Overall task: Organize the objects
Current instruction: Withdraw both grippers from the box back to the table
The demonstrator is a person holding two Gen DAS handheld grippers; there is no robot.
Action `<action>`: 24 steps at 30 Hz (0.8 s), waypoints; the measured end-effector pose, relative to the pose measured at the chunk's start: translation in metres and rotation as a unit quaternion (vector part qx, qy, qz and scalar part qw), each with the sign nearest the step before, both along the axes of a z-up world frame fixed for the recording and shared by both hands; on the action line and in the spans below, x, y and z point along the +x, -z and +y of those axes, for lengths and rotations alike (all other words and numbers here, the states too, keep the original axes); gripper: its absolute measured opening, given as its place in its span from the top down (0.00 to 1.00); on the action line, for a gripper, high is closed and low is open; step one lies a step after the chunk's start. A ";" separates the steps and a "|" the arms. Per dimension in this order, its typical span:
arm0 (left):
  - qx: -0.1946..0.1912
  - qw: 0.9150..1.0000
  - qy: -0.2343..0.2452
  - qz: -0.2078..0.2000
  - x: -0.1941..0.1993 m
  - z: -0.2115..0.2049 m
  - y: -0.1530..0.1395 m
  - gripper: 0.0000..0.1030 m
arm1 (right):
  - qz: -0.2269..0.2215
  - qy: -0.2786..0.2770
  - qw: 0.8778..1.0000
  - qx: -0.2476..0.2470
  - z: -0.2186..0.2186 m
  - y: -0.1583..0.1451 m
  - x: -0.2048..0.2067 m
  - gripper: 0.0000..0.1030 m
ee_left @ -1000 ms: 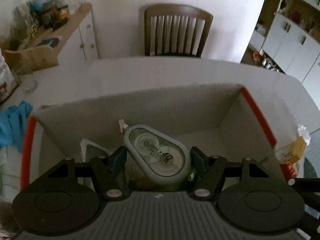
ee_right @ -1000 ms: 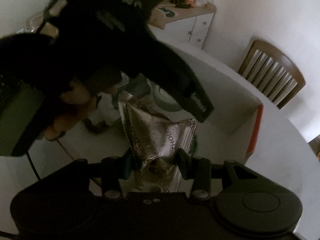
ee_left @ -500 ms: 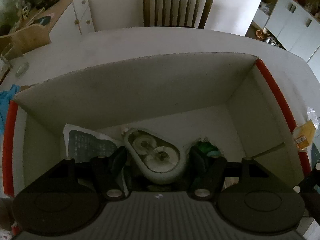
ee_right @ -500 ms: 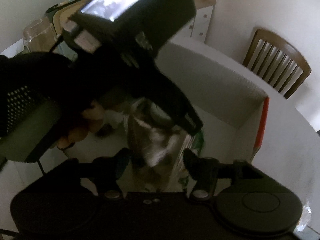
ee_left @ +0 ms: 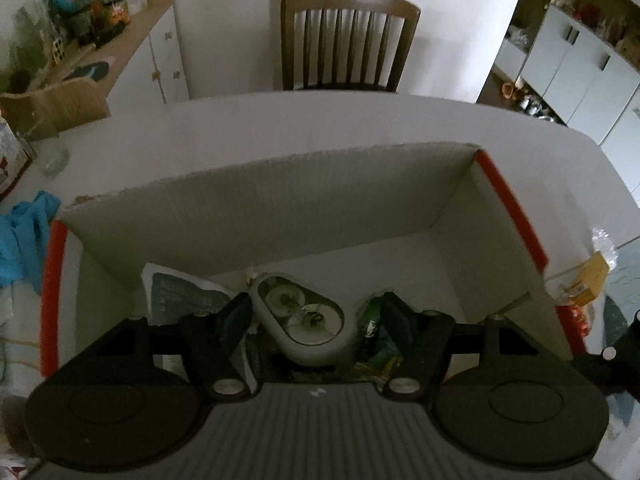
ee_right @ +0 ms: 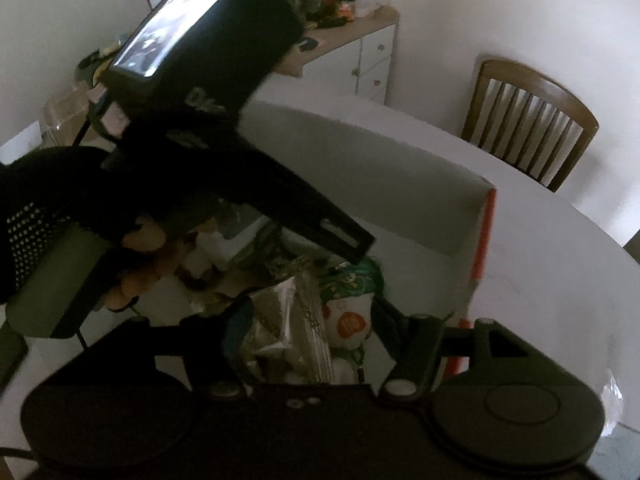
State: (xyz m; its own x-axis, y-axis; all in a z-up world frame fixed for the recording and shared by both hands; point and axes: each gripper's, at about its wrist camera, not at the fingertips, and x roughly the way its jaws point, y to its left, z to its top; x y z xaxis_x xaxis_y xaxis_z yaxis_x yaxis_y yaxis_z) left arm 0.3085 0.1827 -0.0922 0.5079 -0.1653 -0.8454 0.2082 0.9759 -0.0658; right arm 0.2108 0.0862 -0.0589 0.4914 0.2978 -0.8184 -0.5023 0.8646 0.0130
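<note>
- Resting on the white round worktop (ee_left: 360, 120): an open white cardboard box with red-edged side walls (ee_left: 508, 208), both tools pointing down into it.
- Left gripper (ee_left: 316, 316): jaws wide, set either side of a grey oval correction-tape dispenser with clear window (ee_left: 302, 322); pads not pressing it; dispenser lies inside the box.
- Right gripper (ee_right: 308, 324): jaws have just been opening; a crinkled silver foil packet (ee_right: 288, 328) lies between them in the box, not gripped.
- Beside the packet: a white pouch with orange print (ee_right: 348, 324) and a green wrapper (ee_right: 356, 280).
- Box, left corner: a dark printed leaflet (ee_left: 180, 292).
- Beyond the worktop: a brown slatted wooden chair (ee_left: 348, 36).
</note>
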 end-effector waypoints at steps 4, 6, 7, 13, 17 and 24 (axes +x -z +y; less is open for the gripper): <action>-0.005 1.000 0.002 -0.022 -0.011 0.000 -0.015 0.32 | -0.009 0.019 1.000 0.016 -0.012 -0.009 -0.003 0.37; -0.013 0.999 0.002 -0.032 -0.016 0.000 -0.023 0.32 | -0.012 0.027 0.999 0.025 -0.014 -0.014 -0.005 0.37; -0.016 0.999 0.003 -0.036 -0.020 0.000 -0.027 0.32 | -0.014 0.029 0.999 0.029 -0.017 -0.016 -0.007 0.37; -0.019 0.997 0.014 -0.071 -0.043 -0.009 -0.051 0.32 | -0.033 0.043 0.997 0.050 -0.037 -0.033 -0.029 0.35; -0.020 0.995 0.024 -0.090 -0.061 -0.017 -0.064 0.32 | -0.048 0.058 0.995 0.067 -0.054 -0.044 -0.044 0.33; -0.023 0.993 0.035 -0.110 -0.092 -0.030 -0.079 0.30 | -0.066 0.086 0.990 0.086 -0.089 -0.059 -0.068 0.29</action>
